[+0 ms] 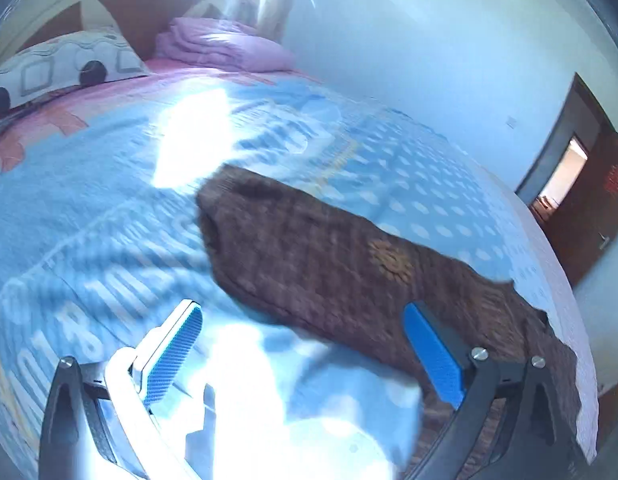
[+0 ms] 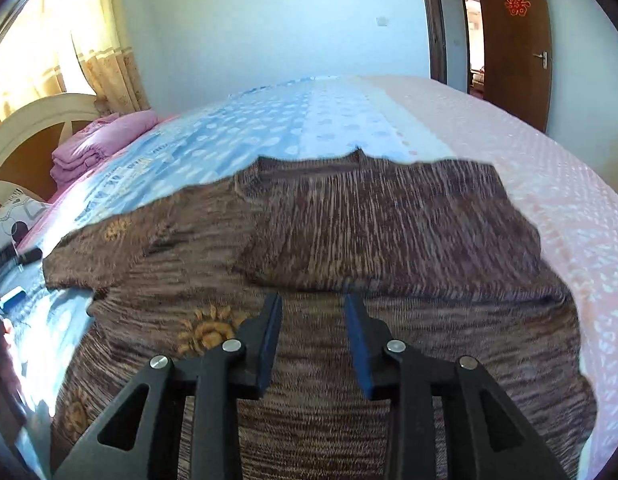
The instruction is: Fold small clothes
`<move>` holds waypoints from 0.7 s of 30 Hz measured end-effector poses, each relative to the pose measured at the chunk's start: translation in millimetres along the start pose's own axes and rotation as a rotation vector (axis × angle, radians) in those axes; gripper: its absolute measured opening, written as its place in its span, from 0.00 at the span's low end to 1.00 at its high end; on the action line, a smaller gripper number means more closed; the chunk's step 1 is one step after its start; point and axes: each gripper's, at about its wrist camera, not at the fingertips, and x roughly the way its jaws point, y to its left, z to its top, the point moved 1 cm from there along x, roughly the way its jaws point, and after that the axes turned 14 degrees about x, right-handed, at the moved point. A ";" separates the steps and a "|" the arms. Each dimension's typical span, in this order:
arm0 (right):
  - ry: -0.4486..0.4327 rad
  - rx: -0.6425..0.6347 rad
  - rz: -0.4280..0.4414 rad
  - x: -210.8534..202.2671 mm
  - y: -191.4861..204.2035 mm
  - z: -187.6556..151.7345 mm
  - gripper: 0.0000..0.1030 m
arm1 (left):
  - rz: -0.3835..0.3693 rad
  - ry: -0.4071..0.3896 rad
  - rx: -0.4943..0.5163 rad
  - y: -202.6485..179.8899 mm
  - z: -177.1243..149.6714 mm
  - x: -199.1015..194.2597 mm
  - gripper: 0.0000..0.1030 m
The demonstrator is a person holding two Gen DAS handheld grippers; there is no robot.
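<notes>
- The left tool (image 1: 301, 344) hangs over the bed (image 1: 89, 208) with its jaws wide apart and nothing between them.
- The brown knitted garment (image 2: 349, 232) lies spread on the bed, a sleeve already folded across its body.
- It looks soft, light and limp, likely to sag and drag; take it at a hem or sleeve edge.
- The right tool (image 2: 313, 308) is partly open just above the knit, gripping nothing.
- The left wrist view, blurred, shows only 1 end of the garment; the right wrist view shows the fold and sunflower motifs (image 2: 205, 330).
</notes>
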 end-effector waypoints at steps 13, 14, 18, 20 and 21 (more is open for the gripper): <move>0.034 0.035 0.059 12.1 -5.9 -8.3 0.45 | 0.142 0.076 -0.219 87.2 0.8 19.7 0.92; 0.035 0.036 0.063 12.5 -6.0 -8.3 0.45 | 0.156 0.086 -0.210 86.7 -1.4 21.7 0.92; 0.037 0.045 0.076 12.9 -7.8 -9.3 0.46 | 0.204 0.134 -0.080 59.7 4.0 40.3 0.92; 0.038 0.049 0.081 12.8 -9.0 -9.2 0.46 | 0.219 0.162 -0.054 49.8 10.8 54.9 0.92; 0.038 0.050 0.082 12.9 -9.2 -9.1 0.46 | 0.232 0.174 -0.038 45.2 13.4 61.5 0.94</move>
